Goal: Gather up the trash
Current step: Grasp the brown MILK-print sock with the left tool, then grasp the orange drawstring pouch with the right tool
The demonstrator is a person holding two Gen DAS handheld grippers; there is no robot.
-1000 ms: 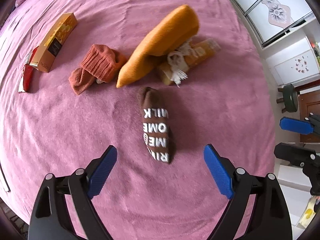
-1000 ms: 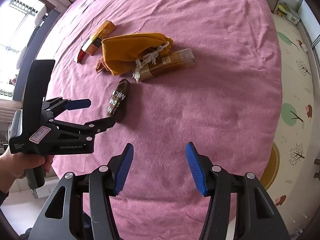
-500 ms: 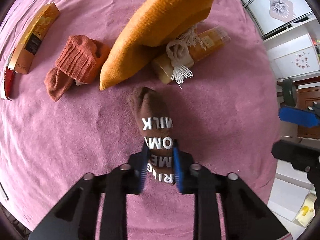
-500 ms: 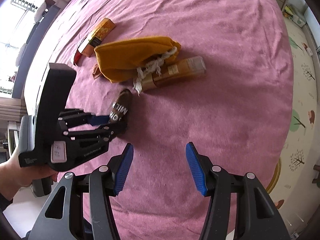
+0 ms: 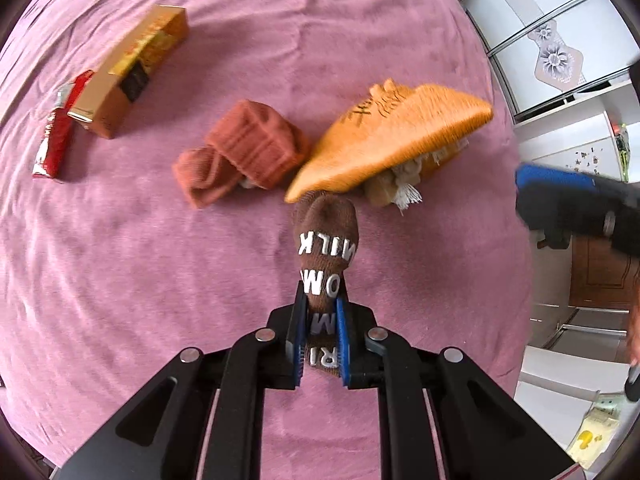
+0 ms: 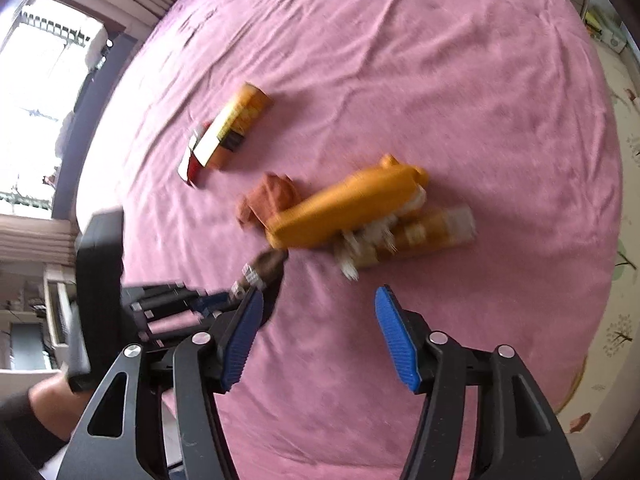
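Bed [image 5: 120, 280]: pink cover, carrying everything | Left hand-held gripper [image 5: 320, 332]: pointing steeply down, closing, clamped on brown sock [image 5: 326, 240] just beside orange bag [image 5: 392, 140] | Right hand-held gripper [image 6: 316, 340]: tilted down above bed, jaws apart and opening, holding nothing | Box [image 5: 132, 76]: far left, untouched

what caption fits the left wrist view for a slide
Left gripper closing on a brown lettered sock above a pink bedspread.

Orange knit sock [image 5: 392, 136] is draped over clear plastic bottle [image 6: 436, 232]; rust ribbed sock [image 5: 244, 156] lies left, gold cardboard box [image 5: 132, 68] further left.
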